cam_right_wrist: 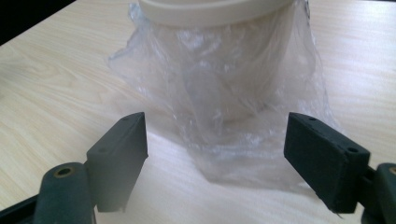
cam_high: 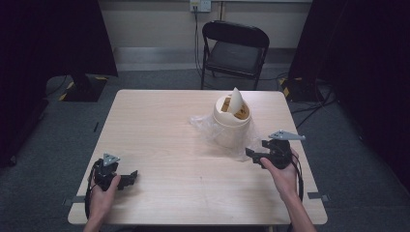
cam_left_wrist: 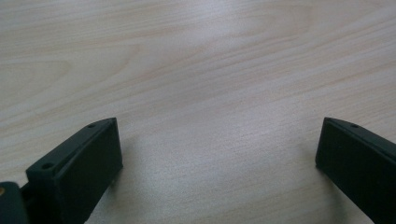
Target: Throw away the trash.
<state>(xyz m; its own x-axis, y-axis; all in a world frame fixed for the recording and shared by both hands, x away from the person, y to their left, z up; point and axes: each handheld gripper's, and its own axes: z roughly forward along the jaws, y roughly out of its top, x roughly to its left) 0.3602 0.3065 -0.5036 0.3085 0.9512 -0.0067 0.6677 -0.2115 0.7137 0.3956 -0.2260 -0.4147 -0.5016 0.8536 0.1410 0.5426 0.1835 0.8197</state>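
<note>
Pale wood tabletop [cam_high: 159, 145] carries a cream bin [cam_high: 231, 121] lined with a clear plastic bag [cam_right_wrist: 233, 102] right of centre; no readable writing. Right gripper [cam_right_wrist: 215, 158] faces the bag, fingers wide; left gripper [cam_left_wrist: 219, 158] rests near-left, fingers wide, holding nothing

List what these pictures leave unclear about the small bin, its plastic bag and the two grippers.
- Small bin: the high view is too small to tell what lies inside; the tilted swing lid covers part of the opening.
- Bin's top: cut off by the upper edge of the right gripper view.
- Bin's base: veiled by the clear plastic bag.
- Left gripper: jaw roots cut off by the bottom edge.
</note>
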